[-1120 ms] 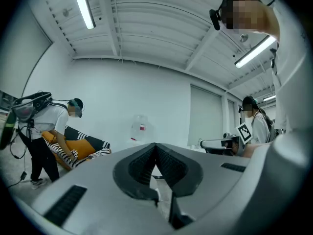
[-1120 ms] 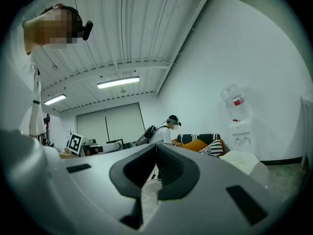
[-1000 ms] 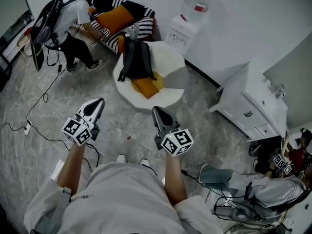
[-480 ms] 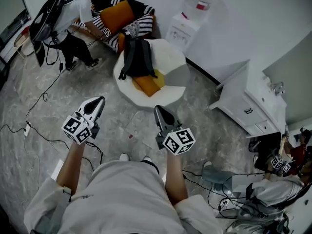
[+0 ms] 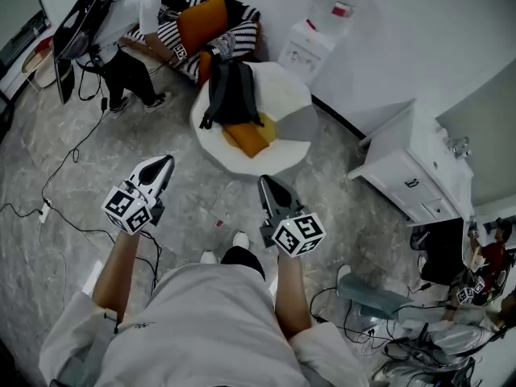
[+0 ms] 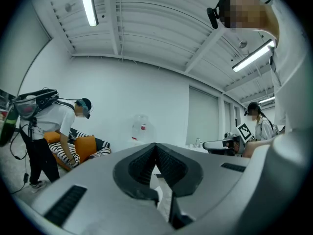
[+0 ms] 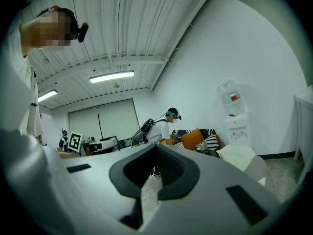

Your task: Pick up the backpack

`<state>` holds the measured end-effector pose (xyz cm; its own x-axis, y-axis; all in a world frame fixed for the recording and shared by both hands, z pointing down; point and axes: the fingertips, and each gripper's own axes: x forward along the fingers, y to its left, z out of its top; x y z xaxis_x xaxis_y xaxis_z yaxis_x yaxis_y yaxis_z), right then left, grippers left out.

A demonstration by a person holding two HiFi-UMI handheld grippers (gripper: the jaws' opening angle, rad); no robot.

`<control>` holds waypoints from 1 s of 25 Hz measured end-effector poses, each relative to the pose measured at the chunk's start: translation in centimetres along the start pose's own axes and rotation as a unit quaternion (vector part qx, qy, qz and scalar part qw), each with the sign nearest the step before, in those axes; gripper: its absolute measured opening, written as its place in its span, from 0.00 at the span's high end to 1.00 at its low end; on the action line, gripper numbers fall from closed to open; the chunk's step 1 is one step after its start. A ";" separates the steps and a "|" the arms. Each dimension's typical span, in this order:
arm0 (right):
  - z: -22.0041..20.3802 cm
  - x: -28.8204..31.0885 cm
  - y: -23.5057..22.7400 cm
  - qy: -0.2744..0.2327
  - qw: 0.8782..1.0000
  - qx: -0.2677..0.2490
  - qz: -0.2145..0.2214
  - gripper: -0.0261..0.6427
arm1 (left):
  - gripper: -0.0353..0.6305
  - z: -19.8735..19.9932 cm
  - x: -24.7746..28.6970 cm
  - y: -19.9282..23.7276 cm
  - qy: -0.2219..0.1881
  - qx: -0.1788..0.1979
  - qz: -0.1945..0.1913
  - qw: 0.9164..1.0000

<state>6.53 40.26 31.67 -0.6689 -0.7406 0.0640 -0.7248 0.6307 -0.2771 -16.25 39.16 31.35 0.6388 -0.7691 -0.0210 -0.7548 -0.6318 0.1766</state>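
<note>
A black backpack (image 5: 231,93) lies on a round white chair (image 5: 284,156), partly over an orange cushion (image 5: 247,139). In the right gripper view only the chair's white edge (image 7: 239,158) shows clearly. My left gripper (image 5: 167,163) is shut and empty, held level over the marble floor, well short of the chair and to its left. My right gripper (image 5: 261,183) is also shut and empty, just in front of the chair's near edge. Both point toward the chair. The jaws meet at their tips in the left gripper view (image 6: 155,145) and the right gripper view (image 7: 156,146).
A person with a backpack rig (image 5: 121,22) bends over a striped sofa (image 5: 210,27) at the back left. A water dispenser (image 5: 310,43) stands by the wall, a white cabinet (image 5: 415,176) at right. Cables (image 5: 56,176) trail across the floor at left; gear and cords (image 5: 411,329) lie at lower right.
I have stepped forward: both grippers have come a little nearer the chair and backpack, and my foot now shows ahead of me. Jaws stay shut.
</note>
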 end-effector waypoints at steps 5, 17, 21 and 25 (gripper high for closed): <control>-1.0 1.1 -0.8 0.005 1.000 0.007 0.005 0.95 | 0.94 -1.2 0.5 0.7 0.008 -0.002 0.002 1.000; -1.2 4.8 -3.4 0.008 1.000 0.011 0.018 0.95 | 0.94 -1.8 2.5 3.2 0.005 -0.005 0.012 1.000; -0.8 6.6 -6.3 0.012 0.999 0.020 0.025 0.95 | 0.94 -1.8 5.6 4.2 0.016 0.000 0.016 1.000; -0.4 8.4 -9.6 0.014 0.999 0.023 0.029 0.95 | 0.94 -1.9 8.7 4.9 0.020 0.003 0.020 1.000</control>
<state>7.83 28.12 35.23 -0.7145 -0.6957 0.0739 -0.6768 0.6605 -0.3250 -14.16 29.57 33.86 0.6137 -0.7892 0.0252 -0.7804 -0.6014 0.1713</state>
